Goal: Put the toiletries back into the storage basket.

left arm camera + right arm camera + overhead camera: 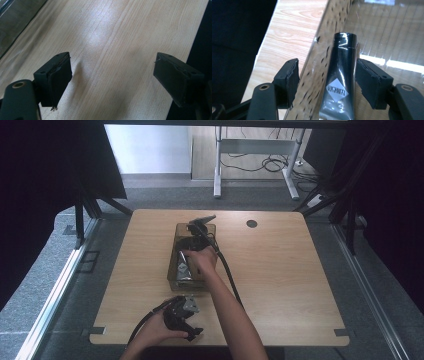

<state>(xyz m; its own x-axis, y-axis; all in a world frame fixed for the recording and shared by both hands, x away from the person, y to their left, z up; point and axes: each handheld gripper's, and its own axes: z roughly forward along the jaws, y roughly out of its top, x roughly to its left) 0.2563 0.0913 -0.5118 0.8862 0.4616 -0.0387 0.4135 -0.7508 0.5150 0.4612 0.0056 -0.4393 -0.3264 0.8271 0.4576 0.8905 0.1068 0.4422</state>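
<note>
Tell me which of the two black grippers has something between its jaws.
The right gripper, over the clear plastic box: a dark glossy tube with a white diamond label lies between its open jaws. The left gripper has bare wooden table between its jaws.

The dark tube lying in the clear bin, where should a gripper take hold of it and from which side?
Grip the tube across its flat body near the white diamond label, not the round cap. It lies along the clear bin close to one wall, so come from above, since the open top looks like the free way in. The right gripper stands open astride it.
</note>
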